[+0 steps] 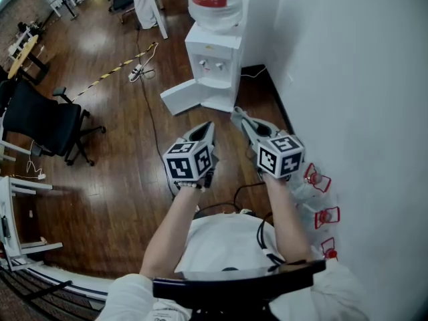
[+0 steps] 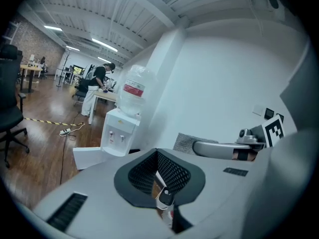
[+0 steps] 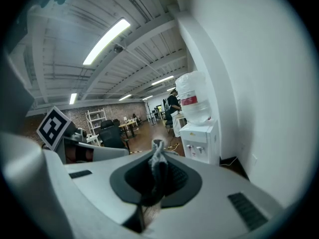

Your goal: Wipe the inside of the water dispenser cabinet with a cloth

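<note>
The white water dispenser (image 1: 214,62) stands against the wall ahead, a big bottle (image 1: 214,2) on top and its lower cabinet door (image 1: 180,99) swung open to the left. Both grippers are held side by side well short of it, above the floor. My right gripper (image 1: 239,116) is shut on a grey cloth (image 3: 157,158), whose end sticks up past the jaws. My left gripper (image 1: 208,127) is shut with nothing in it. The left gripper view shows the dispenser (image 2: 118,133) and, to the right, the cloth (image 2: 187,142). The right gripper view also shows the dispenser (image 3: 198,138).
A white wall (image 1: 361,79) runs close on the right, with red-capped bottles (image 1: 319,179) at its foot. A black cable (image 1: 150,116) and a power strip (image 1: 137,72) lie on the wood floor. An office chair (image 1: 47,122) stands left. A person (image 2: 97,83) works at a far desk.
</note>
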`<state>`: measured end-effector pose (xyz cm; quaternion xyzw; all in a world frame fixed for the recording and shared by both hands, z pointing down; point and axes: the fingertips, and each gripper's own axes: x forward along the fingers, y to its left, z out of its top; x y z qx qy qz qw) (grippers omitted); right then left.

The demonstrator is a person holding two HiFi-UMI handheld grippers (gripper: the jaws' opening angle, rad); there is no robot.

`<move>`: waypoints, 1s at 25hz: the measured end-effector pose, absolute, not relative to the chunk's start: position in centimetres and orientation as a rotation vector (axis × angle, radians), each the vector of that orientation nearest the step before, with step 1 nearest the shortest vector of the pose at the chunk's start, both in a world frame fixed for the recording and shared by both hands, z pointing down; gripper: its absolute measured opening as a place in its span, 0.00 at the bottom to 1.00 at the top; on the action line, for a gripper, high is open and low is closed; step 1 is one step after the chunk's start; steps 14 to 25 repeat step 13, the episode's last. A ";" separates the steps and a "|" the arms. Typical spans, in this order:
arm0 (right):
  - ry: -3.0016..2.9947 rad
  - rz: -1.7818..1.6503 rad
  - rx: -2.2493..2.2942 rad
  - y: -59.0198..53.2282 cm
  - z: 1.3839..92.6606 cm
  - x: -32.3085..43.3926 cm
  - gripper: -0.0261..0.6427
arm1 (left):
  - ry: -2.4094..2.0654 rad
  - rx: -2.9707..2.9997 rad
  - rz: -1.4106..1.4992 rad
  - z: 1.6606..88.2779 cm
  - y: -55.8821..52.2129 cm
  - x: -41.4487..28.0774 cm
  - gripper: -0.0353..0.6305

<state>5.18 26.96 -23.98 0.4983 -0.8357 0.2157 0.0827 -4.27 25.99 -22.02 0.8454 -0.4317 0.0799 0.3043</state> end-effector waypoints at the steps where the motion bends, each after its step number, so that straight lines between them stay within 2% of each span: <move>1: -2.495 0.647 1.498 27.2 -24.0 4.8 0.09 | -1.140 2.243 0.210 -22.1 26.2 -4.7 0.04; 13: -2.452 0.646 1.507 29.9 -23.2 0.5 0.09 | -1.105 2.247 0.220 -21.8 28.7 -8.3 0.04; 25: -2.452 0.646 1.507 29.9 -23.2 0.5 0.09 | -1.105 2.247 0.220 -21.8 28.7 -8.3 0.04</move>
